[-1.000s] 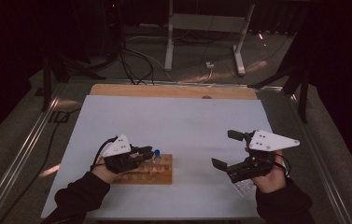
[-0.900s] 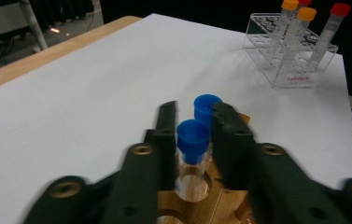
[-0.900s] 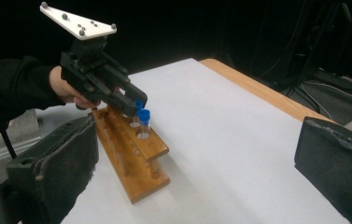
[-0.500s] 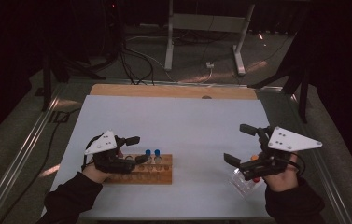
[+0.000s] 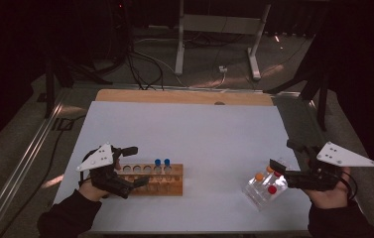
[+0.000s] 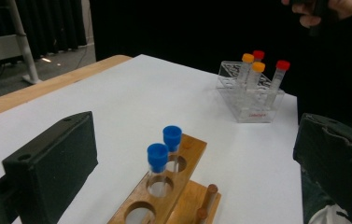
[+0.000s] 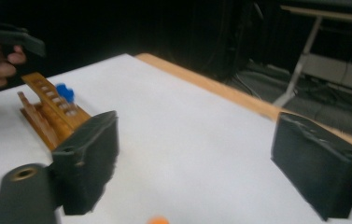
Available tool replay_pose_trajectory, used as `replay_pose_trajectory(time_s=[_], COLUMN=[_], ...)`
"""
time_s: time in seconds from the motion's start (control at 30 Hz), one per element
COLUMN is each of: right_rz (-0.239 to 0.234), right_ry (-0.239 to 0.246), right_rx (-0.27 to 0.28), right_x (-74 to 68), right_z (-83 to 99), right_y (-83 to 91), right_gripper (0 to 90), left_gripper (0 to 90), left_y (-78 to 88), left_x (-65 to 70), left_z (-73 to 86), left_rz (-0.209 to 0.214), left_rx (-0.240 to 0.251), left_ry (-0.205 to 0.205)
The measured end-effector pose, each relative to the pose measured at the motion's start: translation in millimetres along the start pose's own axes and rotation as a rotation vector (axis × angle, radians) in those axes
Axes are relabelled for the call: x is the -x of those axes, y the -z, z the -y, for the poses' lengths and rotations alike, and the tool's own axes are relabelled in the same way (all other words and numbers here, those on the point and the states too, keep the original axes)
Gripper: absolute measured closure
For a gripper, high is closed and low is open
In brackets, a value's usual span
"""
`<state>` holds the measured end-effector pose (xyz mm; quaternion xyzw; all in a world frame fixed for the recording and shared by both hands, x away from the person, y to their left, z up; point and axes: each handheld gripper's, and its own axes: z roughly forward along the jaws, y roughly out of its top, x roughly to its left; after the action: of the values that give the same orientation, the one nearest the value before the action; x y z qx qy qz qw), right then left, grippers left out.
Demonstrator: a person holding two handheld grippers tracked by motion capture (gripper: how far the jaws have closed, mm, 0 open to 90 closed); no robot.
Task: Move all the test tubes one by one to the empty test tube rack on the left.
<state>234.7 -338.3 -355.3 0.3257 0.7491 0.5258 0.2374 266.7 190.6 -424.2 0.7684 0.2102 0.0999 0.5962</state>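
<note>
A wooden rack [image 5: 151,179] lies at the front left and holds two blue-capped tubes [image 5: 162,163] upright in its right-hand holes. My left gripper [image 5: 134,166] hovers over the rack's left end, open; its jaws have just been opening and grip nothing. In the left gripper view the blue tubes [image 6: 163,148] stand ahead between the wide jaws. At the front right, a clear plastic rack [image 5: 263,192] carries orange- and red-capped tubes [image 5: 266,181]. Just right of it is my right gripper [image 5: 285,156], open, its jaws having just narrowed a little around nothing.
The white table top [image 5: 199,134] has a wooden strip [image 5: 174,96] along its far edge. A metal stand [image 5: 214,29] and cables lie on the dark floor beyond. The right gripper view shows the wooden rack [image 7: 47,112] far off and an orange cap [image 7: 157,220] at the bottom edge.
My left gripper let go of a blue tube in the wooden rack and drew back to the left. My right gripper slid right, uncovering the clear rack.
</note>
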Motion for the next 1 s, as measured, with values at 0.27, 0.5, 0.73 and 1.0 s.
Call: replay_pose_trajectory(time_s=[0.27,0.5,0.73,1.0], right_rz=[0.027,0.019,0.011,0.003], right_ry=[-0.087,-0.127,-0.154,-0.122], right_rx=[-0.069,-0.130,-0.176,-0.221], right_x=[15.5,19.4,19.1,17.5], right_z=[45.8,76.9,99.1,108.4], right_y=[8.5,7.4,-1.1,-10.1], right_gripper=[23.5,37.7,46.4,60.7], left_gripper=[0.7,0.7,0.7,0.7], left_y=[1.7,2.3,3.3,2.6], left_x=[-4.2,-6.4,-7.1,-8.0], left_z=[2.9,4.1,4.4,5.5], left_rz=[-0.015,-0.016,-0.017,-0.015], left_rx=[0.008,0.010,0.014,0.011], left_ry=[0.008,0.014,0.019,0.027])
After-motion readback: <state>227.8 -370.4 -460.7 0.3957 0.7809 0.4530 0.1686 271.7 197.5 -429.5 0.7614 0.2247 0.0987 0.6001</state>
